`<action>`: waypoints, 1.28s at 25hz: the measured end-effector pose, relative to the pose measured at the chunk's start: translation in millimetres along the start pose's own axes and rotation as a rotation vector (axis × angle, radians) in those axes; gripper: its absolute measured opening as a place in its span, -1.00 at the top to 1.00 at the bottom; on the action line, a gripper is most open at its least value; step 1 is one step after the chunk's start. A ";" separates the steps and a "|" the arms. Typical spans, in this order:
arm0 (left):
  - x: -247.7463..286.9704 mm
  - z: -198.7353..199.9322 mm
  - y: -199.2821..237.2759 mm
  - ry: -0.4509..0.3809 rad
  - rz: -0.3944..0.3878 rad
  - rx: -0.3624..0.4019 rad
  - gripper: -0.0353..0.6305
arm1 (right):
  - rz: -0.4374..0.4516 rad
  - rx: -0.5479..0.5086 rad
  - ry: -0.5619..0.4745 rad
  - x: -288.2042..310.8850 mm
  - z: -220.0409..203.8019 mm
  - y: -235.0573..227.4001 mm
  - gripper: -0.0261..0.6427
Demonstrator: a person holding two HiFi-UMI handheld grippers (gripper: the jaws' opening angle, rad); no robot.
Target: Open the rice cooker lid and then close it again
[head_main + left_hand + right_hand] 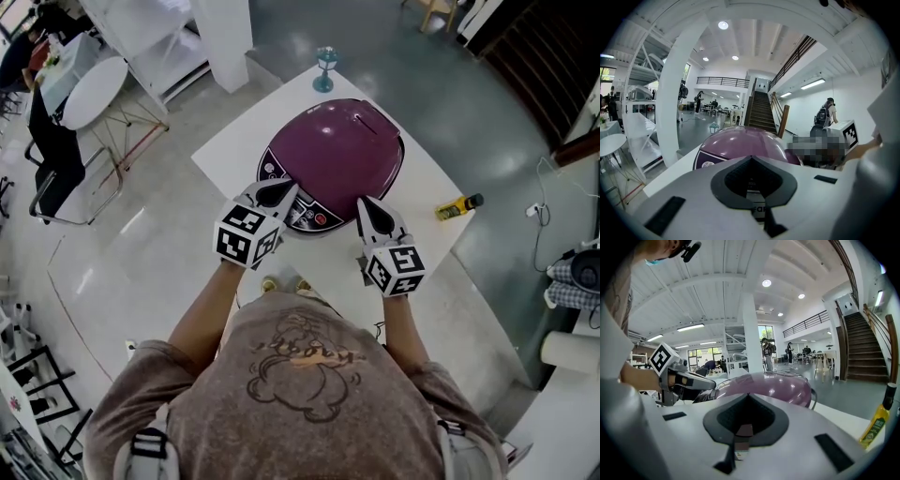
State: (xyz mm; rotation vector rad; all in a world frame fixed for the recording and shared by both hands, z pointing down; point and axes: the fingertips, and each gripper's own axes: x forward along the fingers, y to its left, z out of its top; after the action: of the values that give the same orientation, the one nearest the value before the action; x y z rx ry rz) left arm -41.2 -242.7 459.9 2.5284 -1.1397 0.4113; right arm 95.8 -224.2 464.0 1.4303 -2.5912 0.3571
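Head view, bench inventory, items as they lie.

1. Bench: white top, set cornerwise to the person standing at its near edge.
2. Rice cooker: purple, round, at the middle of the bench. Its lid is down and sits flush on the body. The control panel faces the person.
3. Left gripper: held low at the cooker's front left, with its dark fingers lying over the rim beside the control panel. Whether they touch the cooker cannot be told. The left gripper view shows the fingertips meeting at a point, with nothing pinched between them. The purple dome rises just beyond them.
4. Right gripper: held at the cooker's front right, just beside the body. The right gripper view shows its fingers pressed together and empty. The cooker fills the space ahead, and the left gripper comes in from the side against the cooker's front.
5. Yellow bottle: dark cap, lying near the bench's right edge, well apart from the cooker.
6. Small teal stemmed ornament: upright at the far corner, behind the cooker and not touching it.
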 end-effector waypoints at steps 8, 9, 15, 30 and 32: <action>0.0 -0.2 -1.2 -0.018 -0.004 0.002 0.83 | -0.003 -0.012 0.013 -1.2 1.9 -0.2 0.91; -0.3 0.6 -1.0 -0.025 -0.005 -0.003 0.83 | -0.004 -0.013 0.016 -1.2 2.2 -0.1 0.91; -1.7 0.5 -0.3 -0.052 -0.010 -0.020 0.83 | -0.016 -0.001 -0.026 -4.8 14.9 -1.5 0.91; -3.4 1.4 -1.4 -0.047 -0.029 -0.036 0.83 | -0.008 -0.034 -0.093 -14.5 61.1 -9.2 0.91; -3.6 2.2 -1.9 -0.046 -0.037 -0.039 0.83 | -0.007 -0.060 -0.096 -15.3 69.0 -11.8 0.91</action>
State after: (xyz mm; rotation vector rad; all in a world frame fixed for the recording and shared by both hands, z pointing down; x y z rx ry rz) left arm -41.8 -240.1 456.2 2.5327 -1.1043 0.3202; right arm 112.2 -237.5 395.5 1.4698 -2.6464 0.2126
